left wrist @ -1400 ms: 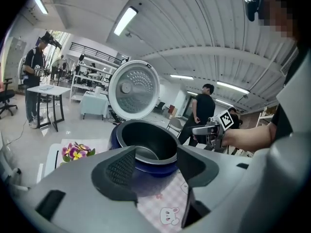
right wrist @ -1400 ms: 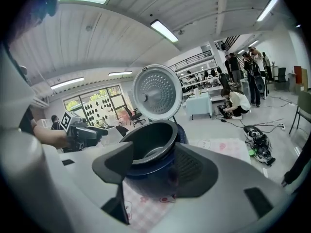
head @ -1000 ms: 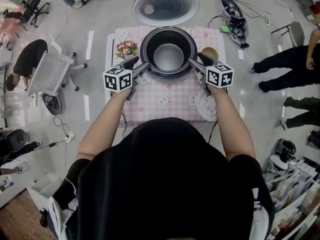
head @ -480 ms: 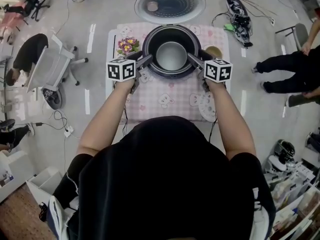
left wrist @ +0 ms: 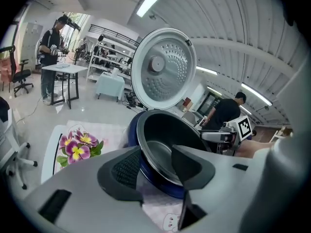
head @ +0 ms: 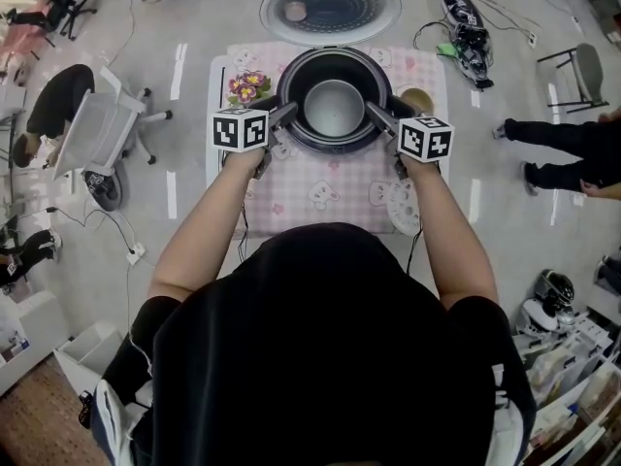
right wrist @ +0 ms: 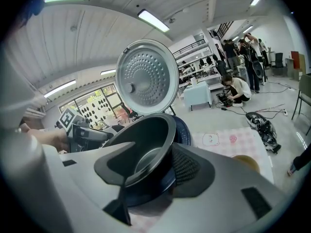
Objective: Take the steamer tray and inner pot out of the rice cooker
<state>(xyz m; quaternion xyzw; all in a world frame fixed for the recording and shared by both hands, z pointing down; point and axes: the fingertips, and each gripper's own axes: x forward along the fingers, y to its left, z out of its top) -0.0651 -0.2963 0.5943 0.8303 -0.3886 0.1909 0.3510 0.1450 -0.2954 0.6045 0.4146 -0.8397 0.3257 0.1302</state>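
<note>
The dark blue rice cooker stands open at the table's far middle, its lid tipped back. The dark inner pot sits inside it. My left gripper straddles the pot's left rim, one jaw outside and one inside, and a gap still shows. On the other side my right gripper straddles the right rim the same way. Both pairs of jaws have just been closing on the rim between them. A white round perforated tray lies on the cloth near my right forearm.
A pot of purple flowers stands left of the cooker and a tan bowl right of it. The pink checked tablecloth covers the table. People, an office chair and cables surround the table.
Both grippers moved inward and a little lower, from beside the cooker onto the inner pot's rim, and their jaws have narrowed. The people at the right edge have shifted.
</note>
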